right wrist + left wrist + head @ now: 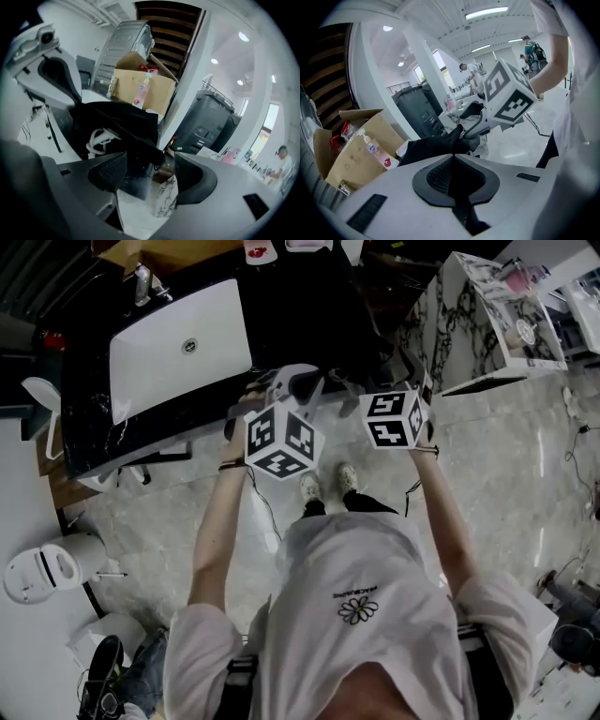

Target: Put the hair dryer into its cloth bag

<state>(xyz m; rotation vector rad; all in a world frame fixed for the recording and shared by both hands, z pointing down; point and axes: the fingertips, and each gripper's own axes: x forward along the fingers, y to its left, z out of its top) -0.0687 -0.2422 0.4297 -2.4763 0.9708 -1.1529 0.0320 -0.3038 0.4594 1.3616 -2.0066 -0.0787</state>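
Note:
The black cloth bag [119,124] hangs from my left gripper [453,157], whose jaws are shut on its edge. In the left gripper view the bag [429,146] bunches just beyond the pads. White loops of the hair dryer [99,138], cord or handle, show in the bag's opening; the rest is hidden by cloth. My right gripper [149,174] stands wide open just short of the bag's lower corner, and its pads touch nothing. From the head view both marker cubes, left [281,442] and right [394,418], are side by side over the counter's front edge.
A white sink [178,348] is set in the black counter [94,442]. A marbled block [469,324] stands to the right. A cardboard box [140,89] with bottles sits behind the bag, and a dark grey machine [211,122] stands beyond it. People stand far off.

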